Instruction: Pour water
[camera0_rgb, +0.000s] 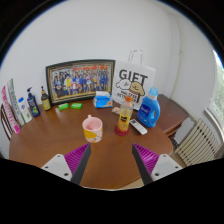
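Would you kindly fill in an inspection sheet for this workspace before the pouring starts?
Surface: round wooden table, bare near the fingers.
Job's things: pink cup and yellow bottle, ahead of the fingers, apart.
Clutter: framed photo, gift bag, blue jug, toiletry bottles, green sponge.
Gripper: fingers open, holding nothing.
Cables: nothing seen.
Surroundings: white wall, radiator.

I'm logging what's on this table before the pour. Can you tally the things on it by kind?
Bottles and tubes: 6 (five at the left, blue jug)
Cups: 1 (pink cup)
Framed photos: 1
Gift bags: 1
Total: 9; the smaller items are unclear.
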